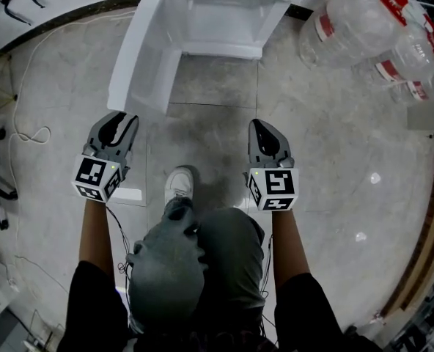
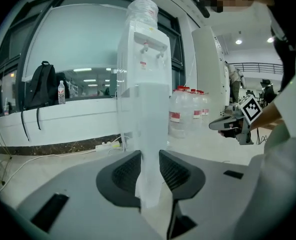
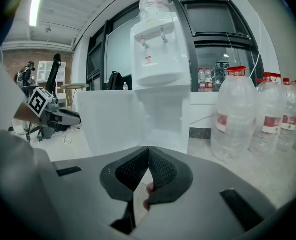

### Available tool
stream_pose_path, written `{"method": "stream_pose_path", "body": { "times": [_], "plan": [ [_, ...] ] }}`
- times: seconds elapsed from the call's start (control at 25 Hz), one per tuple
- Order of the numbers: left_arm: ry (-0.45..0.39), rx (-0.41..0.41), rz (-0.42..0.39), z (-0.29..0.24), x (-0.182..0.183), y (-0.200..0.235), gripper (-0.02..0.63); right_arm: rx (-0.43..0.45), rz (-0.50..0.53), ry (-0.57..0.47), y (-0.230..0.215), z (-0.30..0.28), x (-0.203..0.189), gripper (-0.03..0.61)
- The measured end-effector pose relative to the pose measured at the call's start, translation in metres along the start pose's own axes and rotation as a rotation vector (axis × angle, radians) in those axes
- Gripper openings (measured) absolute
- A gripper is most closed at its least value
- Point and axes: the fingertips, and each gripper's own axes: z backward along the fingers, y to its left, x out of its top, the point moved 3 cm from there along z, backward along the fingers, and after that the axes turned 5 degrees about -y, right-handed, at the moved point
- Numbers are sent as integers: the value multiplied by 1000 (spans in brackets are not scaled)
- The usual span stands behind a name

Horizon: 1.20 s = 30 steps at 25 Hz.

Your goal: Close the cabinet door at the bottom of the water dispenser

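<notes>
I have the water dispenser (image 1: 228, 9) ahead, its cabinet door (image 1: 140, 57) swung out to the left. Water bottles (image 1: 363, 28) stand right of it. Left gripper (image 1: 119, 117) is before the door, right gripper (image 1: 258, 125) before the dispenser, well apart.

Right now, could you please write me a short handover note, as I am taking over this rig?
Left tool: open and gripping nothing. The edge of the cabinet door shows in line with its gap.
Right tool: shut, with nothing between its jaws, well short of the door.
Door: wide open, swung out on the left side of the water dispenser.
Done: nothing yet.
Left: bring a tool to the door and swing it shut, probably with the left one, which is nearer.
</notes>
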Motion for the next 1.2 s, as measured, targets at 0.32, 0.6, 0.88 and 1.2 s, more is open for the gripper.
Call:
{"method": "stream_pose_path", "body": {
  "times": [0.32, 0.6, 0.88, 1.2],
  "plan": [
    [-25, -89, -65, -20, 10, -33, 126, -66, -21, 7, -28, 26, -18, 14],
    [-60, -217, -84, -57, 25, -81, 121, -139, -46, 20, -58, 46, -27, 13],
    [-102, -365, -113, -111, 47, -125, 104, -234, -56, 3, -84, 62, -30, 13],
    [-147, -476, -123, -180, 73, -156, 107, -348, -76, 24, -116, 78, -44, 14]
  ]
}}
